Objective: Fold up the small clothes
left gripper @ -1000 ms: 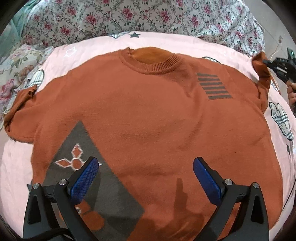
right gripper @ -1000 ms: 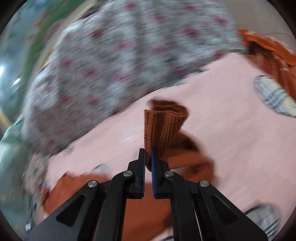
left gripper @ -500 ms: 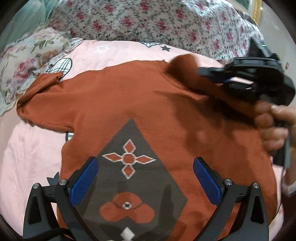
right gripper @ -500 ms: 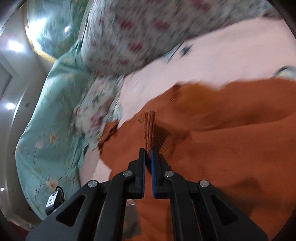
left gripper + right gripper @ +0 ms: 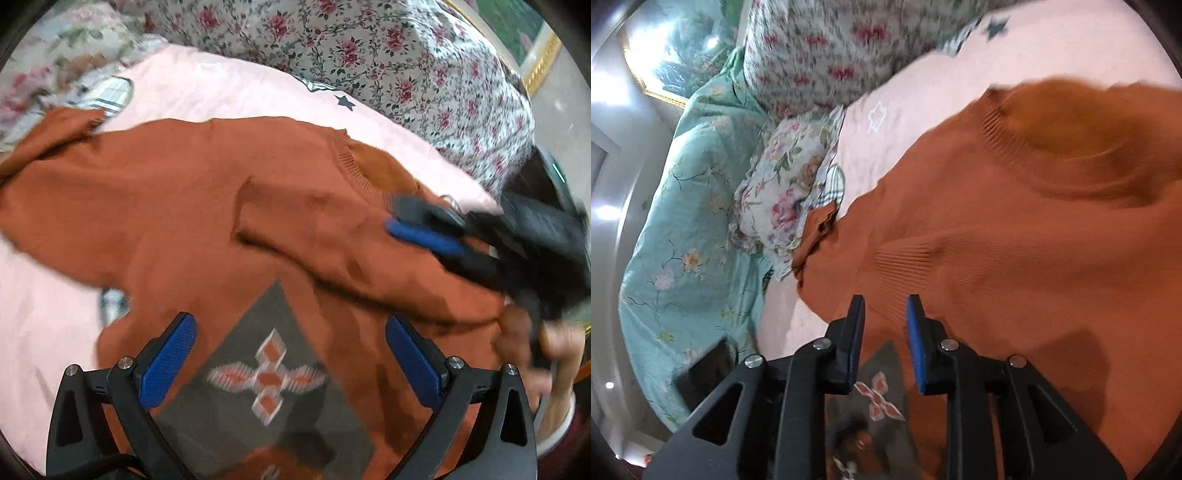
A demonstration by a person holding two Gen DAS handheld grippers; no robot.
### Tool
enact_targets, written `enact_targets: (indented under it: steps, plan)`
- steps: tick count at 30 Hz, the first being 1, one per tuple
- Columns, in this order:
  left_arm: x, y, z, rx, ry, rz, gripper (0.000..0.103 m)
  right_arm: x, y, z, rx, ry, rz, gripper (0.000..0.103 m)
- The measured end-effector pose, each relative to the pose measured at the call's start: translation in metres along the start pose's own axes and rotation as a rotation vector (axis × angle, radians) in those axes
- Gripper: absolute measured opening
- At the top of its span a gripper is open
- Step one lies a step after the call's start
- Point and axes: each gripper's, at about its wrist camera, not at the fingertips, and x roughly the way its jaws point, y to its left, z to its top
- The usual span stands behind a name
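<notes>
Now the right gripper [image 5: 884,321] fingers are opening just above the sweater [image 5: 1015,266], seemingly off its folded sleeve [image 5: 332,236].

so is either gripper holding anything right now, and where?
Nothing held. Right gripper jaws are opening, folded sleeve cuff of the orange knit sweater released; left gripper open, empty.

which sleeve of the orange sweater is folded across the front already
The sleeve by the right gripper, laid across the chest; the other sleeve lies spread out toward the floral pillow.
</notes>
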Motion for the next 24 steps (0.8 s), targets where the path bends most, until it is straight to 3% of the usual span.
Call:
enact_targets:
  steps: [5,6,8,9,10,11,14,16,20,24]
  plan:
    - [0.046,-0.001,0.042,-0.023,0.046,-0.043,0.099,-0.062,-0.009,-0.026,0.023,-0.116,-0.058,0.025]
    - [0.054,-0.002,0.049,-0.02,0.048,-0.047,0.091,-0.073,-0.012,-0.033,0.036,-0.134,-0.066,0.025]
    - [0.065,-0.006,0.058,0.007,0.029,-0.028,0.059,-0.097,-0.017,-0.049,0.065,-0.173,-0.085,0.025]
    - [0.07,-0.007,0.064,0.031,0.022,-0.01,0.031,-0.109,-0.021,-0.058,0.08,-0.194,-0.098,0.025]
    - [0.072,-0.011,0.066,0.053,0.026,-0.016,0.014,-0.119,-0.025,-0.065,0.089,-0.213,-0.11,0.025]
    - [0.071,-0.014,0.07,0.062,0.016,-0.022,0.013,-0.13,-0.029,-0.071,0.1,-0.234,-0.129,0.025]
    - [0.039,-0.025,0.067,0.117,-0.111,0.059,0.012,-0.156,-0.041,-0.082,0.106,-0.289,-0.211,0.025]
    - [0.02,-0.013,0.064,0.1,-0.178,0.101,0.011,-0.175,-0.051,-0.084,0.107,-0.329,-0.286,0.025]
    - [0.034,0.014,0.061,0.048,-0.092,0.08,0.012,-0.195,-0.08,-0.076,0.148,-0.357,-0.392,0.025]
    - [0.031,0.014,0.052,0.059,-0.105,0.094,0.012,-0.19,-0.101,-0.049,0.132,-0.327,-0.492,0.025]
